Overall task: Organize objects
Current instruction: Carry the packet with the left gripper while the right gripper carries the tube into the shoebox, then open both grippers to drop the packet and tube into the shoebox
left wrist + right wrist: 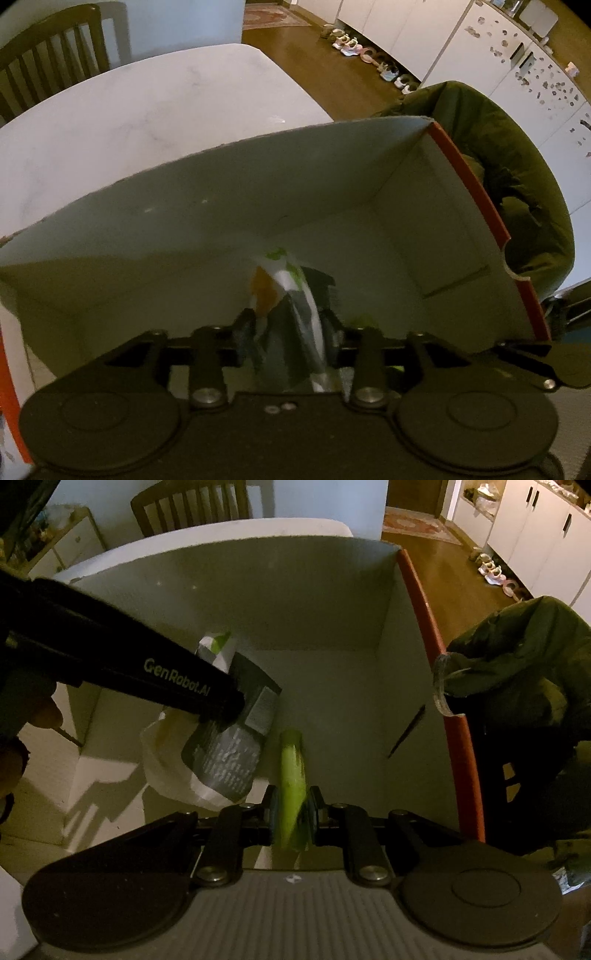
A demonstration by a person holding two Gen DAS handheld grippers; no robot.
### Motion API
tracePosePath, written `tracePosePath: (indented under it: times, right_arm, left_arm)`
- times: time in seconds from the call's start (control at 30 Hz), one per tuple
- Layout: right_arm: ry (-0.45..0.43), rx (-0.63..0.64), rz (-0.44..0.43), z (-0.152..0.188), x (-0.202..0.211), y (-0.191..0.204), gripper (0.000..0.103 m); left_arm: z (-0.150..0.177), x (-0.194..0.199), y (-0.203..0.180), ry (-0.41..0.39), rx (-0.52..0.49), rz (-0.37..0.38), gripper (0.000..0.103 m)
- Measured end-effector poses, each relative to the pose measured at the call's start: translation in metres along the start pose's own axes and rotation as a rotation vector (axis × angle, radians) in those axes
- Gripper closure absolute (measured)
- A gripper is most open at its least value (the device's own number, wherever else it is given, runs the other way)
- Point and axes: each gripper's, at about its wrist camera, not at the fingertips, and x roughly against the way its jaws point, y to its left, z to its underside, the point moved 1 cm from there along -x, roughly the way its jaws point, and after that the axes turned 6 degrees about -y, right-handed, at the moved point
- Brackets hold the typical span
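Both views are dim, with a yellow-green cast. The inside of the open white cardboard box with the orange-red rim (369,173) lies in murky shade, while the white marbled desk (147,110) behind it catches cooler, brighter light. Hard angular shadows fall on the box's left wall (92,812) in the right wrist view. The white, green and orange printed packet (284,291) is smeared by blur. Fisheye curvature bends straight edges, and the corners vignette to black.

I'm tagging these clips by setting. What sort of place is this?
Most likely a home dining or kitchen area: a white marble-look table with a dark wooden slatted chair, a row of shoes along white cabinets, and a brown wooden floor.
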Motion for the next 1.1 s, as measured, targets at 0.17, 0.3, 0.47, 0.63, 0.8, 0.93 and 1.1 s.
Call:
tracePosePath:
  times: [0.17, 0.3, 0.47, 0.63, 0.8, 0.93, 1.1]
  right_arm:
    - [-0.021, -0.005, 0.003, 0.002, 0.01, 0.0, 0.087]
    - [-0.058, -0.018, -0.002, 0.001, 0.023, -0.001, 0.087]
    - [-0.134, -0.024, -0.008, 0.003, 0.044, -0.003, 0.087]
    - [-0.185, -0.041, -0.032, 0.001, 0.06, -0.01, 0.087]
    - [-0.235, -0.045, -0.065, 0.003, 0.072, -0.007, 0.087]
    - [-0.268, -0.049, -0.084, 0.007, 0.09, -0.003, 0.087]
    - [-0.312, -0.061, -0.109, 0.011, 0.11, 0.004, 0.087]
  left_arm:
    - [-0.001, 0.008, 0.0, -0.02, 0.006, -0.001, 0.048]
    - [0.001, 0.025, 0.0, -0.06, 0.006, 0.005, 0.038]
    - [0.006, 0.049, 0.002, -0.107, -0.001, 0.012, 0.038]
    - [0.013, 0.078, 0.004, -0.164, -0.014, 0.021, 0.036]
    - [0.024, 0.106, 0.004, -0.22, -0.025, 0.025, 0.034]
    - [0.034, 0.127, 0.006, -0.271, -0.023, 0.032, 0.033]
    - [0.053, 0.154, 0.01, -0.335, -0.019, 0.038, 0.028]
